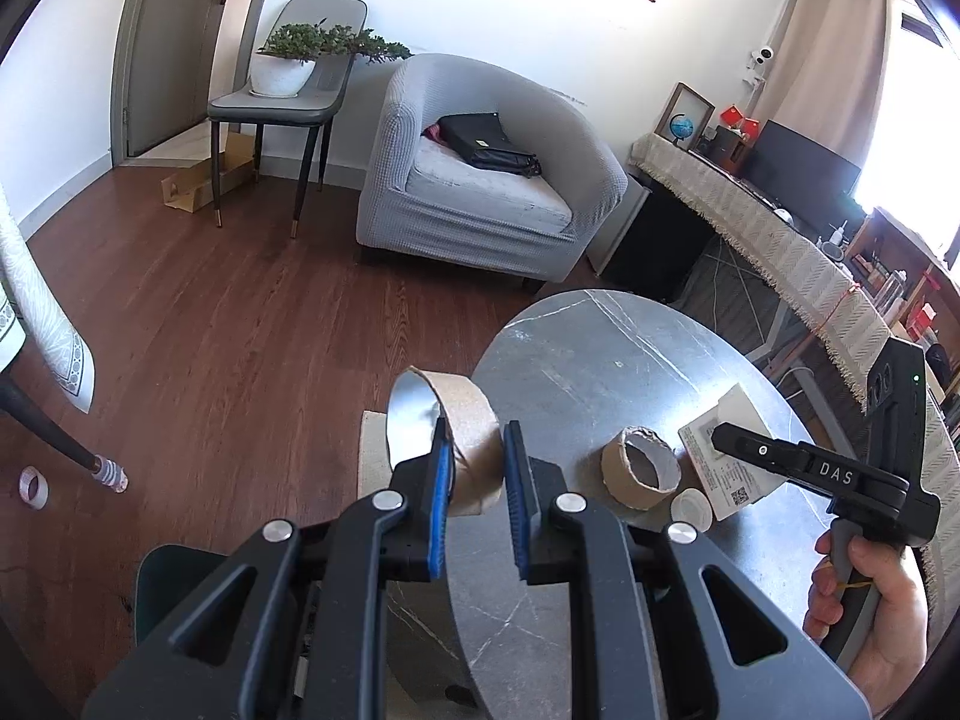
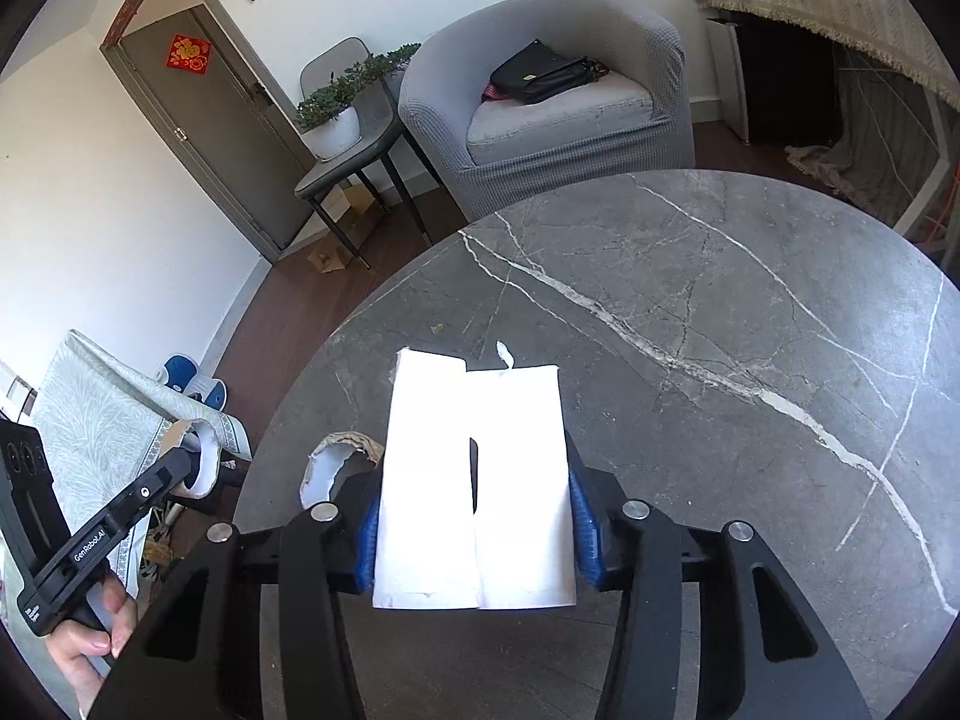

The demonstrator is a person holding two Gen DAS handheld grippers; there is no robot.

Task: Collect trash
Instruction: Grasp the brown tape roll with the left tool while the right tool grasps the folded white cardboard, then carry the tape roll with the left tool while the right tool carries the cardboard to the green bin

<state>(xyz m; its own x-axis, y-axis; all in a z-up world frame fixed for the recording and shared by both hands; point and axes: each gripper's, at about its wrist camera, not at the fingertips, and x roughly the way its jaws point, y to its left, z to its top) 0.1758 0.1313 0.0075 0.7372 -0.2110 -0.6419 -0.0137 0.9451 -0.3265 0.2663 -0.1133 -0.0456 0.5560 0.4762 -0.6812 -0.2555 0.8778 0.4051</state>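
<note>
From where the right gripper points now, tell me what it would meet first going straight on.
Holding the white paper box, the right gripper faces bare marble table; past its far edge, probably the grey armchair, though depth is unclear.

Both views are bright with daylight; in the left wrist view the window [image 1: 900, 138] at the far right is blown out to white, washing the curtain [image 1: 822, 54] edge beside it; the grey worktop [image 1: 600, 348] carries a pale sheen, strongest near its left rim; the wooden floor [image 1: 210, 300] shows soft reflections and only faint shadows under the chair [image 1: 282, 102]; in the right wrist view the white paper [image 2: 474, 480] is overexposed, its surface detail lost; the worktop [image 2: 720, 300] veins stay crisp; fisheye bending curves the walls and door [image 2: 216, 138] strongly; black vignette fills every corner; focus is sharp at centre, slightly softer toward the rim.
</note>
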